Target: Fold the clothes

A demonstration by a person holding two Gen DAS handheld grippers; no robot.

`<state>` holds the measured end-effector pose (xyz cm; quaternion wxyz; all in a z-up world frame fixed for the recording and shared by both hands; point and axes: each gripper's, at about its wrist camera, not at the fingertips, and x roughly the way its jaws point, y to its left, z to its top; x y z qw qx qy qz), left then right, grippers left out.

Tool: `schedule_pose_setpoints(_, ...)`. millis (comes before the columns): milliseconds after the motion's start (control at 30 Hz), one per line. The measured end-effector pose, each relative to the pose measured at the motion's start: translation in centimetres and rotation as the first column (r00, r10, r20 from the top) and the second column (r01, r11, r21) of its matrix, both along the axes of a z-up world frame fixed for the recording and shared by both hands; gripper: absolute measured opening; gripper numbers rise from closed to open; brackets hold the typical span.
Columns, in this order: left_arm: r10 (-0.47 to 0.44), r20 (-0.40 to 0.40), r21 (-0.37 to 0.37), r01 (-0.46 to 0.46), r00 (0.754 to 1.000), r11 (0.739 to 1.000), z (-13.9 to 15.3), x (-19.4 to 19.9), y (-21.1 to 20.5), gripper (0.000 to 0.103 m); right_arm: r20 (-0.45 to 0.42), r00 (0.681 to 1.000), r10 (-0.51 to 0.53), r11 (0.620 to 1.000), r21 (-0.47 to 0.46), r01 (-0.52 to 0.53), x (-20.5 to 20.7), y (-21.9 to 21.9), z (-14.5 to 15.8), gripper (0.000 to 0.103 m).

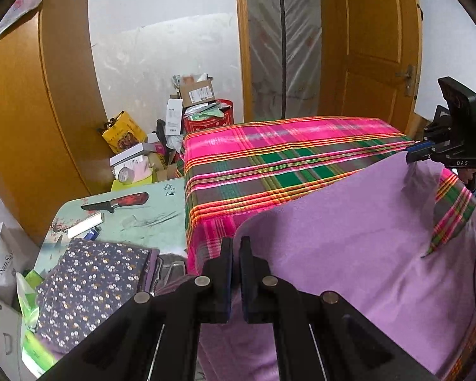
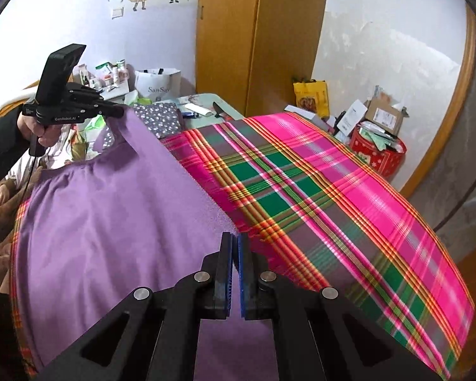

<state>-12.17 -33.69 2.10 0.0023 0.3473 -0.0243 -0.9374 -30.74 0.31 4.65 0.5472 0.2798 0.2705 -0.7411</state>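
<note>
Left gripper (image 1: 236, 244) nearest the lens at 6 o'clock: jaws closed on an edge of the purple cloth (image 1: 349, 238), the fabric pinched between the pads. Right gripper (image 2: 234, 241), also at 6 o'clock in its own view, jaws likewise clamped on the cloth's far edge where it meets the plaid.

Cloth is held up between the two grippers and drapes back over the plaid-covered surface (image 1: 285, 155); the pink/green plaid is bare from 12 to 3 o'clock in the right wrist view. One plaid corner pokes through a fold of the cloth at 3 o'clock in the left wrist view.

Hand (image 2: 42, 133) on the left gripper's handle shows at 9 o'clock in the right wrist view, dark sleeve behind it.

Side table (image 1: 161, 200) at 9 o'clock in the left wrist view: knife (image 1: 117, 201) with a red handle on top, folded floral cloth (image 1: 89, 282) at 8 o'clock. Boxes and a red tub (image 1: 208, 117) piled against the wall at 11 o'clock. Wooden door (image 1: 374, 41) at 1 o'clock.
</note>
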Motion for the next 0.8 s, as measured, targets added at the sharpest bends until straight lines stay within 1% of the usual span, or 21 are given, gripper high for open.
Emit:
schedule_pose_setpoints(200, -0.013, -0.031, 0.001, 0.013, 0.999, 1.000, 0.9, 3.3, 1.4, 0.004, -0.018, 1.000, 0.001, 1.000, -0.022, -0.001, 3.3, 2.2, 1.1, 0.003)
schedule_pose_setpoints(367, -0.011, -0.055, 0.020, 0.012, 0.998, 1.000, 0.8, 6.4, 2.5, 0.004, -0.020, 1.000, 0.004, 0.999, -0.034, -0.005, 6.1, 4.0, 1.4, 0.003)
schedule_pose_setpoints(600, -0.004, -0.086, 0.050, 0.008, 0.996, 0.999, 0.6, 10.8, 3.9, 0.004, 0.010, 1.000, 0.013, 0.998, -0.062, -0.012, 10.3, 6.4, 0.9, 0.003)
schedule_pose_setpoints(800, 0.017, -0.103, 0.090, -0.007, 0.995, 0.996, -0.1, 13.7, 5.0, 0.004, 0.043, 0.999, 0.012, 0.998, -0.055, -0.010, 13.5, 7.9, -0.5, 0.003)
